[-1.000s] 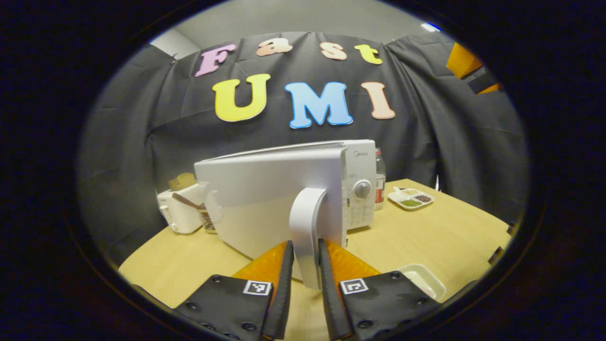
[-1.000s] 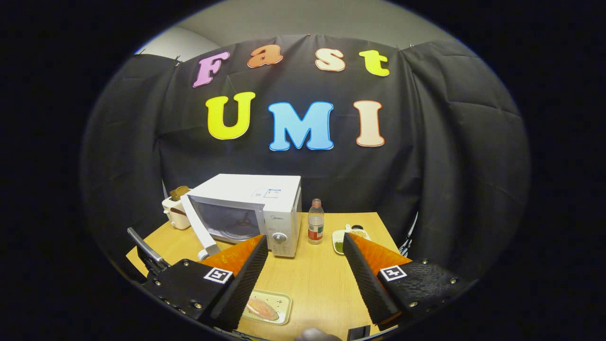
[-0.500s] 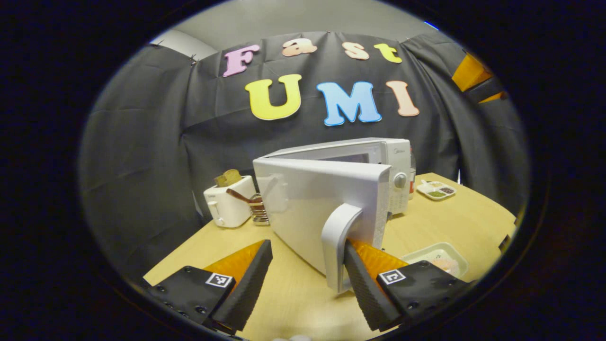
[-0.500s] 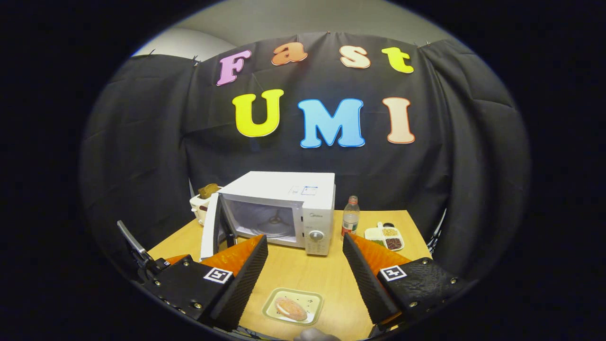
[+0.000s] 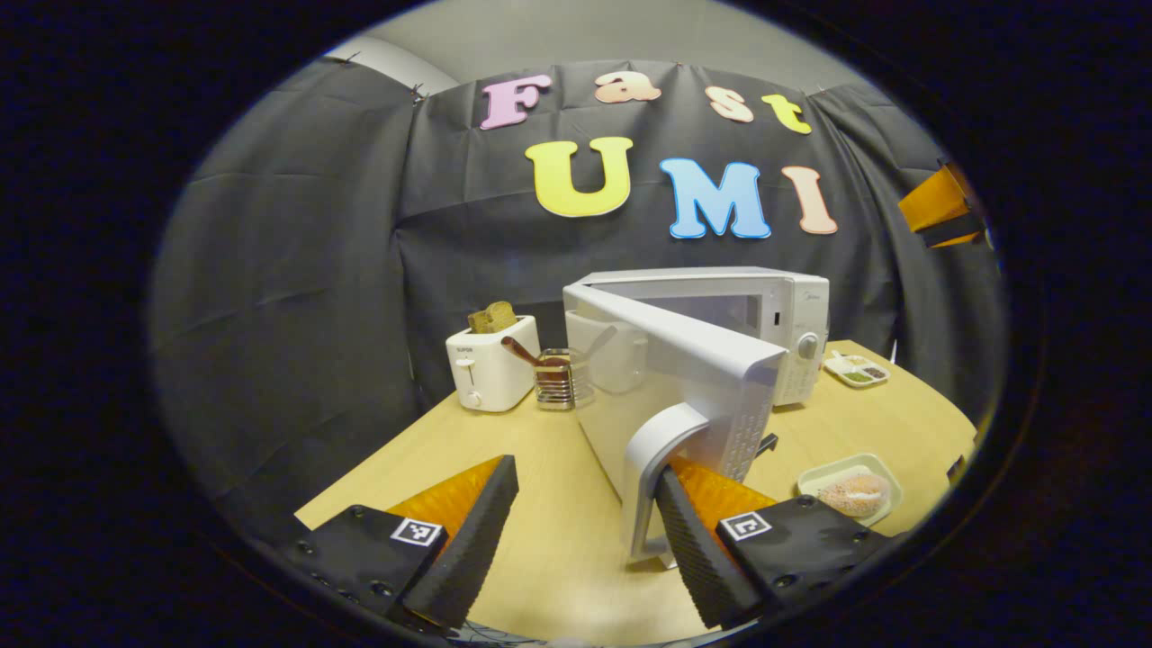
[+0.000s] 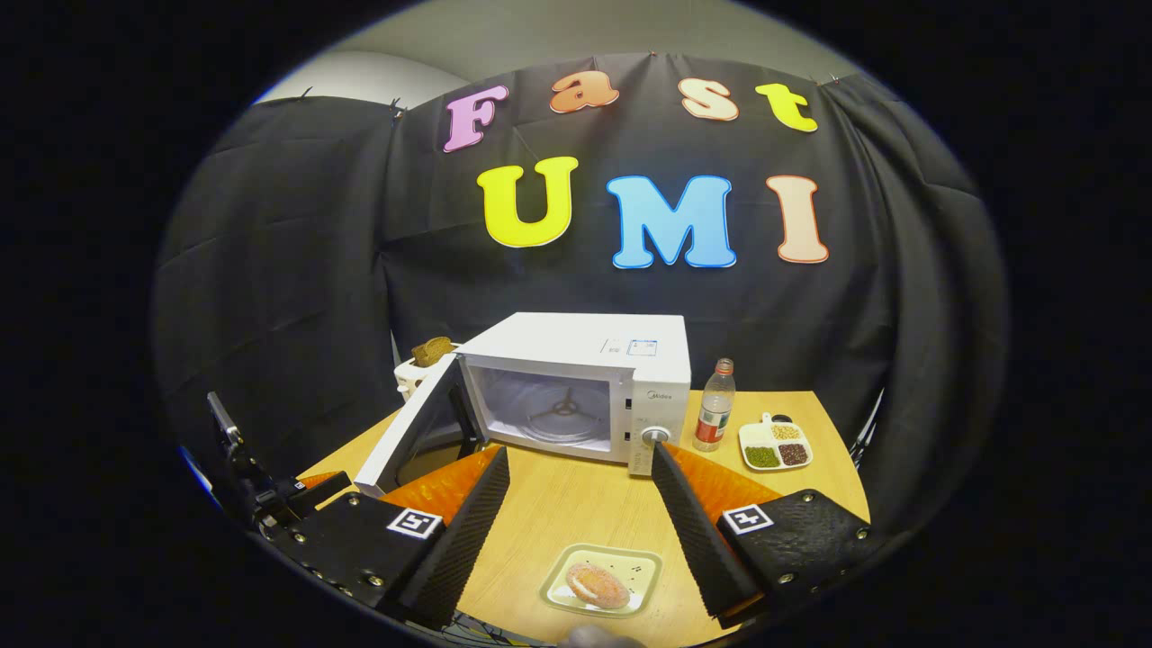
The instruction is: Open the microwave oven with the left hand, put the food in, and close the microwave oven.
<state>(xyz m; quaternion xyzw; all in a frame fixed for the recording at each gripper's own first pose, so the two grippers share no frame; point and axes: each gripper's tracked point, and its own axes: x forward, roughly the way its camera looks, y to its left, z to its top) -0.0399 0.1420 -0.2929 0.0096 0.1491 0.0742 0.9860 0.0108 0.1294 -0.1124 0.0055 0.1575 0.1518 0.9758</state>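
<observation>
On the wooden table, microwave stands open.

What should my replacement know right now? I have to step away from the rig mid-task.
Left gripper: open, one finger hooked behind the door handle, not clamping it.
Right gripper: open, holding nothing, hovering above the food tray.
Microwave: door swung wide, cavity bare with the turntable showing.
Food: on its tray on the table's near edge, untouched.
Done: door opened.
Left: free the left finger from the handle, put the food in, close the door.
</observation>
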